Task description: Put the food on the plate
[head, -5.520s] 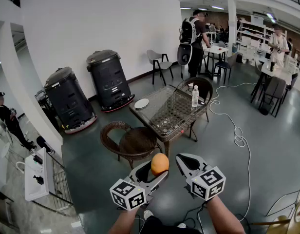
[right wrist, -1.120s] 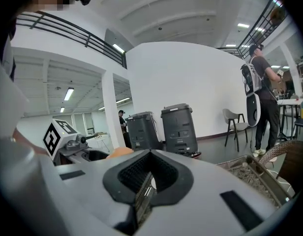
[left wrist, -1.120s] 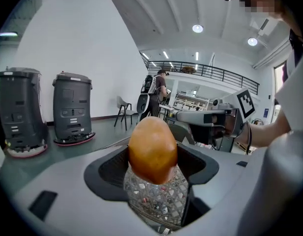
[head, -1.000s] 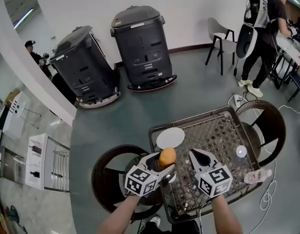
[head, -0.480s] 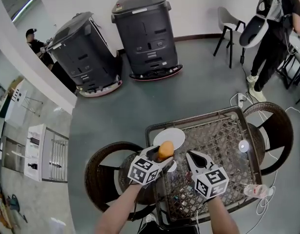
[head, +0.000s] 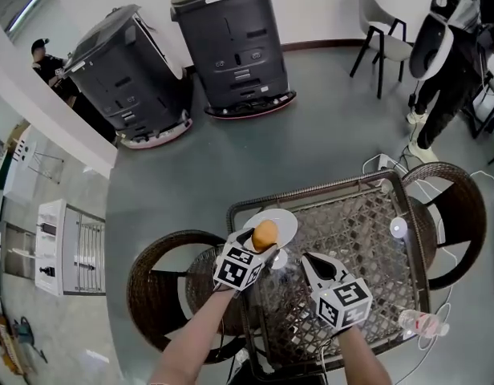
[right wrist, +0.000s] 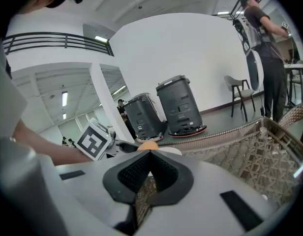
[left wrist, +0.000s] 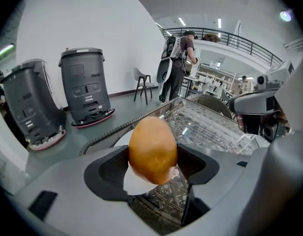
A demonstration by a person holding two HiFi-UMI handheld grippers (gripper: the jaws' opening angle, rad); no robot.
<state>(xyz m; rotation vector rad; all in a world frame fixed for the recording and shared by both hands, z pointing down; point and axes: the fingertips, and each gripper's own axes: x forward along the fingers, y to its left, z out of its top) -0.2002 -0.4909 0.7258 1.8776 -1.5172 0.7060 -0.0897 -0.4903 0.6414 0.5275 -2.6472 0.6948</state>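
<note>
An orange, egg-shaped food piece (head: pixel 265 234) (left wrist: pixel 152 149) sits clamped between the jaws of my left gripper (head: pixel 261 243) (left wrist: pixel 152 167). It hangs just over the white plate (head: pixel 282 222) (left wrist: pixel 126 137) at the left corner of the wicker table (head: pixel 355 223); whether it touches the plate I cannot tell. My right gripper (head: pixel 313 264) (right wrist: pixel 149 167) hovers over the table to the right of the plate, jaws closed together with nothing between them. The right gripper view catches the food piece (right wrist: pixel 149 145) and the plate (right wrist: pixel 172 151) beyond its jaws.
Two wicker chairs (head: pixel 163 287) (head: pixel 454 215) flank the table. A plastic bottle (head: pixel 419 322) lies at the near right edge, with a small white disc (head: pixel 398 228) on the glass. Two dark bins (head: pixel 231 38) (head: pixel 127 70) stand by the wall. A person (head: pixel 451 46) stands far right.
I have walked up to the table from across the room. In the last second my left gripper carried the food piece forward to over the plate; the right gripper followed.
</note>
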